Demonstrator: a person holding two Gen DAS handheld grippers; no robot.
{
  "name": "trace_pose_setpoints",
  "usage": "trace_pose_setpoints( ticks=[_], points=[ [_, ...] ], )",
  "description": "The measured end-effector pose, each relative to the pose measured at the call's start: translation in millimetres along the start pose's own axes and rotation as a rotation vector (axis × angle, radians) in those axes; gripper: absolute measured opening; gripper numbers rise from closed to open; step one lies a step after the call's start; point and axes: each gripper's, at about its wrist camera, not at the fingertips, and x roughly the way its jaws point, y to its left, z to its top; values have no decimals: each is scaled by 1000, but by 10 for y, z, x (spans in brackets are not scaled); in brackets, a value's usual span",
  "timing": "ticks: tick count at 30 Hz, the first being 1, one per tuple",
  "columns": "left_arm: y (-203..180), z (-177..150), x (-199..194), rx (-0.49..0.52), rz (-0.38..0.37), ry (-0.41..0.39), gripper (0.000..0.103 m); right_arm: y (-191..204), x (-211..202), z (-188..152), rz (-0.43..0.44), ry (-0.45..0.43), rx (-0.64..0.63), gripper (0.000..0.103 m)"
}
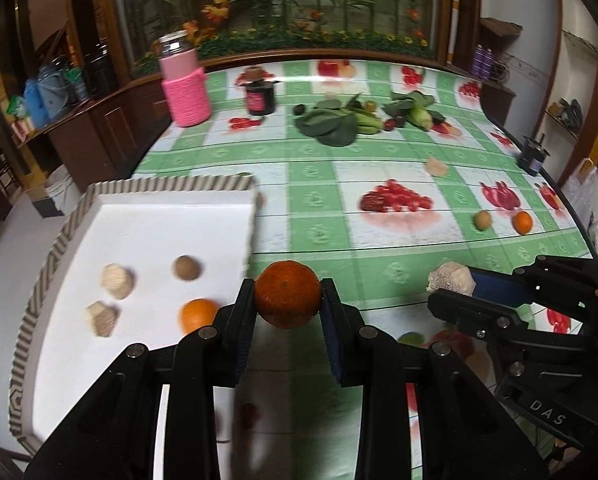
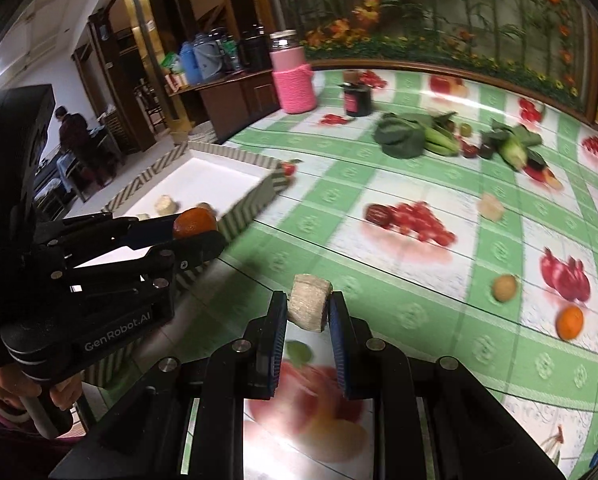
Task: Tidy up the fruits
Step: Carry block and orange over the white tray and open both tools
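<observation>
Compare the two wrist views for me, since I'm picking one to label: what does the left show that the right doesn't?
Only the left wrist view shows all four pieces in the white tray: two beige chunks, a brown fruit and an orange.

Only the right wrist view shows a person in the room behind.

Both show the left gripper shut on a dark orange, the right gripper shut on a beige chunk, the pink jar and the leafy vegetables.
</observation>
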Motion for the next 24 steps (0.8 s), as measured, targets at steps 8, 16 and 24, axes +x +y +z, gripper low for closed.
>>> trace_pose_setpoints(
  ticks=[8,16,24],
  points=[
    [397,-77,-87,-43,43,0,28,366,151,129,50,11,-60,22],
    [871,-193,-162,-112,68,15,28,682,316,220,91,31,-117,22],
    [1287,-364,-91,-181,113,56,29,1008,511,324,138,58,-176,21]
  ],
)
